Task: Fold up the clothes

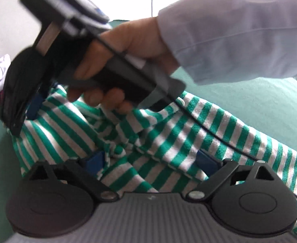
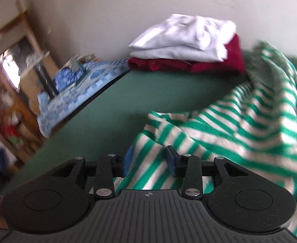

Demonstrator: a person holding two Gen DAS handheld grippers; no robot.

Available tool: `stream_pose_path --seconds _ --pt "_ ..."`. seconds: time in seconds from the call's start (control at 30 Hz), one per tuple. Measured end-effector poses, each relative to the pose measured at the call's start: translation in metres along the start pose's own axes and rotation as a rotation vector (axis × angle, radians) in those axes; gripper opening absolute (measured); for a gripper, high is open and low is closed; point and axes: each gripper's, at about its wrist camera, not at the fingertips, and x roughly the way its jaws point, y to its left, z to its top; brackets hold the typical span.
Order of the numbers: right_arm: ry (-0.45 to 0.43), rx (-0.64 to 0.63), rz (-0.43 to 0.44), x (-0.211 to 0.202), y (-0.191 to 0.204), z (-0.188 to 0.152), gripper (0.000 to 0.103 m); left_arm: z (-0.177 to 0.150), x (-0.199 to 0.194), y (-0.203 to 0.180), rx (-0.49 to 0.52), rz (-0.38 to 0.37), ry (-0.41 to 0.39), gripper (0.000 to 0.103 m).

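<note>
A green-and-white striped garment [image 1: 168,133] lies rumpled on a green surface [image 1: 249,105]; whether that is a desk or a bed cannot be told.

In the left wrist view, the left gripper [image 1: 151,162] sits low over the garment with its jaws apart, blue pads [image 1: 94,162] resting on bunched folds with striped cloth lying between them, not clamped. Just beyond it, a hand [image 1: 128,60] in a pale sleeve [image 1: 239,36] holds the right gripper [image 1: 30,109], which tilts down to the garment's far left edge. A black cable [image 1: 199,125] trails from that handle across the stripes.

In the right wrist view, the right gripper [image 2: 149,160] has its jaws close on a fold of the garment's [image 2: 239,125] edge; cloth runs between the two blue pads [image 2: 171,162] and appears pinched. The rest of the garment rises to the right, blurred.

At the back of the green surface [image 2: 128,105], against the wall [image 2: 108,10], stands a stack of folded clothes: white [image 2: 188,38] on top, dark red [image 2: 188,65] beneath, near the garment's far end. To the left lies a blue-patterned cloth [image 2: 81,89], and beyond it wooden shelving [image 2: 13,60], blurred.
</note>
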Motion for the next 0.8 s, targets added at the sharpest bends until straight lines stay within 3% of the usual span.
stream_pose_path --seconds 0.07,0.13,0.23,0.33,0.4,0.53,0.67,0.73,0.77,0.8 --pt "0.004 -0.018 -0.044 0.008 0.003 0.003 0.004 0.000 -0.002 -0.001 -0.004 -0.012 0.004 0.095" --pt "0.003 0.002 -0.087 0.013 0.000 0.006 0.003 -0.005 -0.004 -0.006 -0.003 -0.023 0.000 0.095" --pt "-0.041 0.095 -0.075 0.005 -0.013 0.004 0.001 -0.011 -0.007 -0.008 -0.008 -0.021 -0.011 0.096" --pt "-0.098 0.234 -0.025 -0.020 -0.029 -0.002 0.016 -0.006 -0.010 -0.002 -0.007 -0.025 0.007 0.089" --pt "-0.136 0.326 0.009 -0.037 -0.039 -0.006 0.048 -0.003 -0.021 0.002 -0.007 -0.015 -0.005 0.085" --pt "-0.137 0.387 -0.059 -0.080 -0.050 -0.016 0.047 -0.001 -0.039 0.010 -0.014 -0.013 -0.061 0.093" --pt "-0.089 0.404 -0.084 -0.068 -0.052 -0.023 0.046 0.000 -0.014 0.010 0.020 -0.031 0.001 0.088" --pt "-0.064 0.413 -0.097 -0.062 -0.053 -0.026 0.034 -0.003 -0.010 0.004 0.058 -0.032 0.015 0.091" --pt "-0.052 0.417 -0.103 -0.059 -0.054 -0.028 0.005 -0.004 -0.013 0.002 0.065 -0.040 0.021 0.091" --pt "-0.047 0.423 -0.119 -0.057 -0.055 -0.029 0.005 -0.005 -0.016 0.001 0.073 -0.049 0.027 0.086"
